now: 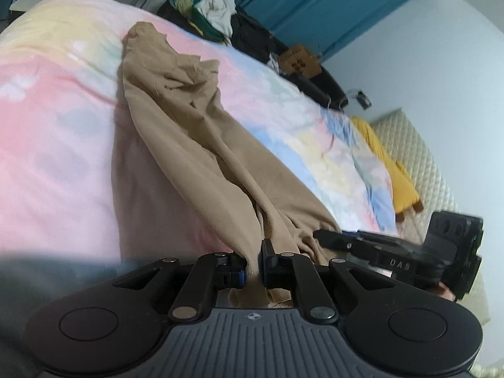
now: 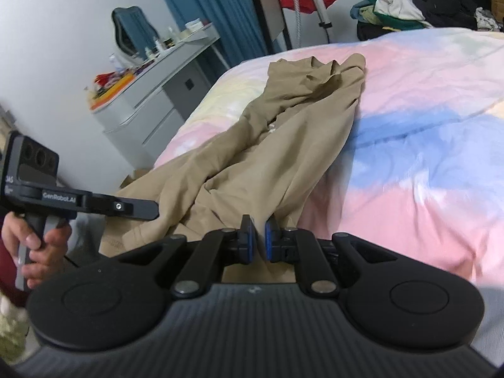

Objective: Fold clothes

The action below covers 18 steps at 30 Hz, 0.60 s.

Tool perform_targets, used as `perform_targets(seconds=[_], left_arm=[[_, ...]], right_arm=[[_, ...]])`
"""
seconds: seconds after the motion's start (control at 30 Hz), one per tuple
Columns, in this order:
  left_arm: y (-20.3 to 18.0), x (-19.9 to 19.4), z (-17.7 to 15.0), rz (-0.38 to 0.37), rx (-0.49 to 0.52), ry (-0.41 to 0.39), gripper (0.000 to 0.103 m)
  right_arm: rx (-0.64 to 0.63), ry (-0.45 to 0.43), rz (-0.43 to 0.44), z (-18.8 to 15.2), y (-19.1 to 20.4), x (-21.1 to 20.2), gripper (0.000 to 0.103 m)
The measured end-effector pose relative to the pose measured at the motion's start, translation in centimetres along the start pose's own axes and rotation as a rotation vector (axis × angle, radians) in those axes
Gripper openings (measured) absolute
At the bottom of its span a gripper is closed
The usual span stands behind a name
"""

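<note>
Near hem of the tan trousers (image 1: pixel 201 145) is hidden under both gripper bodies, so how much cloth hangs below can't be told; frame edges are blurred, esp. lower left of left wrist view. No real containers in sight except a brown cardboard box (image 1: pixel 299 60) by the far wall, contents not visible, w/ a heap of clothes (image 1: pixel 214 12) next to it. The trousers lie lengthwise on the pastel blanket (image 1: pixel 56 119), waist end far, legs running back toward the cameras, bunched and creased. Left gripper (image 1: pixel 252 260) has its pads pressed onto a fold of the tan cloth, fabric squeezed between them and spilling out behind. Right gripper (image 2: pixel 258 241) sits at the near end of the trousers (image 2: pixel 283 132); blue-edged pads nearly together w/ a thin strip of cloth in the gap, looks pinched. Each gripper shows in the other's view: right gripper (image 1: pixel 393 252) just beside the cloth edge, left gripper (image 2: pixel 104 204) held in a hand (image 2: pixel 34 239) at the trousers' left side. A desk (image 2: pixel 163 72) w/ small clutter stands beyond the bed.
</note>
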<state>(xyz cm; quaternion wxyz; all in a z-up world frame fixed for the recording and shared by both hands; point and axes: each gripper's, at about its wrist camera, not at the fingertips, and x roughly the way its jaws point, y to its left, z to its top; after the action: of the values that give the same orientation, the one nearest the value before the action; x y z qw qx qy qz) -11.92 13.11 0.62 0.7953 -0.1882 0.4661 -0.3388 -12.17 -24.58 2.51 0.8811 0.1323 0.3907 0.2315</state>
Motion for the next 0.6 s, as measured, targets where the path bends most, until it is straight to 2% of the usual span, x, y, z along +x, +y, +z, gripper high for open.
perform_targets(seconds=[0.13, 0.27, 0.37, 0.6], left_arm=[[-1.8, -0.4, -2.7, 0.037, 0.067, 0.034, 0.01], [-2.2, -0.9, -0.8, 0.026, 0.089, -0.009, 0.01], [-3.0, -0.6, 2.4, 0.042, 0.121, -0.072, 0.01], [-3.6, 1.1, 11.9, 0.117, 0.18, -0.268, 0.011]], right_arm=[[0.064, 0.017, 0.038, -3.3, 0.1, -1.6, 0.011], [0.13, -0.026, 0.05, -3.5, -0.8, -1.1, 0.011], [0.16, -0.092, 0.064, -1.0, -1.4, -0.6, 0.011], [0.116, -0.25, 0.005, 8.6, -1.9, 2.7, 0.011]])
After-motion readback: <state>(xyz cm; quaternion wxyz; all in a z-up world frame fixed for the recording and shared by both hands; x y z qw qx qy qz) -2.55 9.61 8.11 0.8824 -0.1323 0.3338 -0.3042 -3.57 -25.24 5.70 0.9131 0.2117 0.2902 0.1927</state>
